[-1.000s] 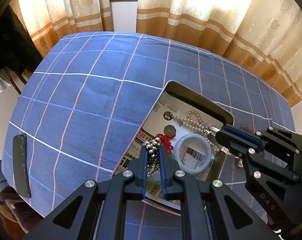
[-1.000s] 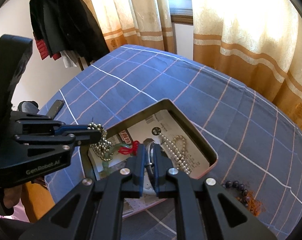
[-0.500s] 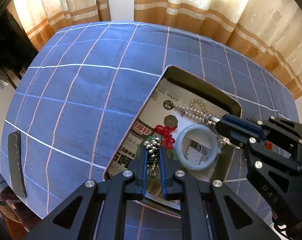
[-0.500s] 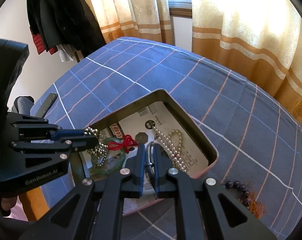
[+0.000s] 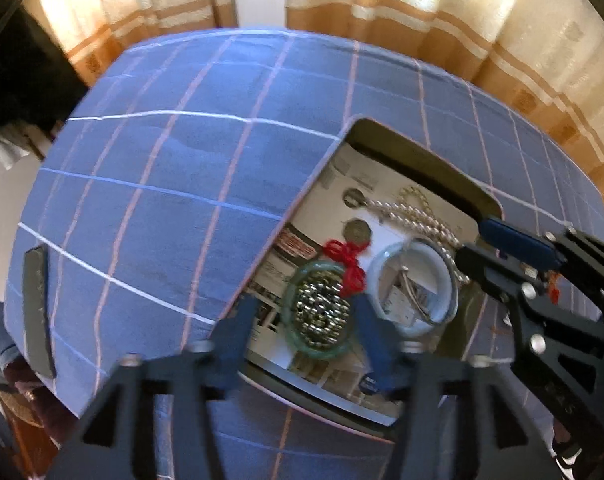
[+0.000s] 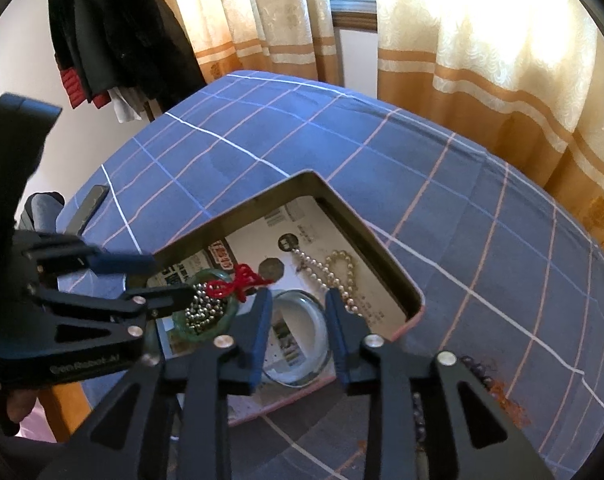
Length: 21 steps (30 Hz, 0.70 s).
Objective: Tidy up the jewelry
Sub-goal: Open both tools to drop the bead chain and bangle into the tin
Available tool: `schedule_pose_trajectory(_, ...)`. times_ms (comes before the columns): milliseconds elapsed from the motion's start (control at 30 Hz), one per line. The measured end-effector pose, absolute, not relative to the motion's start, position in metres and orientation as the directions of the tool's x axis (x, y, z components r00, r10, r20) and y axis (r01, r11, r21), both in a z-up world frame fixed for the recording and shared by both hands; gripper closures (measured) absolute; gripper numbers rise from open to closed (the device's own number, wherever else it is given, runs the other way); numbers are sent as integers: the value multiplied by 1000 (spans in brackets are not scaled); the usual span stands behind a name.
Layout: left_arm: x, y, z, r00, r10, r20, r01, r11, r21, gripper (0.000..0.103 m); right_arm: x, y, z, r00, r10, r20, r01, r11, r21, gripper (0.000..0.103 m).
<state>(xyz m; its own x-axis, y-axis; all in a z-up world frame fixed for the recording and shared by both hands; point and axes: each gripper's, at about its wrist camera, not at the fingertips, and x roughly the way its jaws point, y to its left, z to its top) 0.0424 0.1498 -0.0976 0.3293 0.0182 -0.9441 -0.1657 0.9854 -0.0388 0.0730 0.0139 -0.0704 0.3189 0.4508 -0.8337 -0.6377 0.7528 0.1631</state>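
From your left wrist camera, your left gripper [image 5: 302,320] hangs over the near end of the open tin box [image 5: 421,156], and its jaws are opening, spread wide with the blue fingers [image 5: 238,332] on either side of the green bangle [image 5: 321,350]. The pads press on nothing. The green bangle lies flat on the printed paper lining the box, with the silver bead chain [image 5: 319,312] heaped inside its ring and a red knotted cord [image 5: 347,258] trailing from its far edge. Just beside it to the right lies the pale bangle [image 5: 415,286], and beyond that the pearl necklace [image 5: 415,216] runs toward the box's far wall. Your right gripper [image 5: 475,246] reaches in from the right over the pale bangle's edge. The box sits on a blue checked cloth [image 5: 182,200], and a dark flat bar [image 5: 38,308] lies at the cloth's left edge.

From your right wrist camera, your right gripper [image 6: 298,316] points down into the same box, and its jaws are opening, parted with the pale bangle [image 6: 302,340] lying between and below the fingers, free of the pads. The pearl necklace [image 6: 333,274] lies just past the right finger. Your left gripper [image 6: 166,280] comes in from the left above the green bangle [image 6: 206,320], which holds the silver bead chain [image 6: 204,308]. Outside the box, near its right corner, a string of dark beads [image 6: 477,368] with an orange tassel rests on the cloth [image 6: 481,260].
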Motion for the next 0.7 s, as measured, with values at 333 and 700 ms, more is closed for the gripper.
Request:
schedule_pose_trajectory(333, 37, 138, -96, 327, 22, -945, -173, 984, -37, 38, 63, -18, -68, 346, 423, -838, -587, 794, 158, 52)
schedule_pose_trajectory(700, 33, 130, -93, 324, 36, -945, -174, 985, -22, 38, 56, -29, -67, 350, 422, -836, -585, 796, 157, 50)
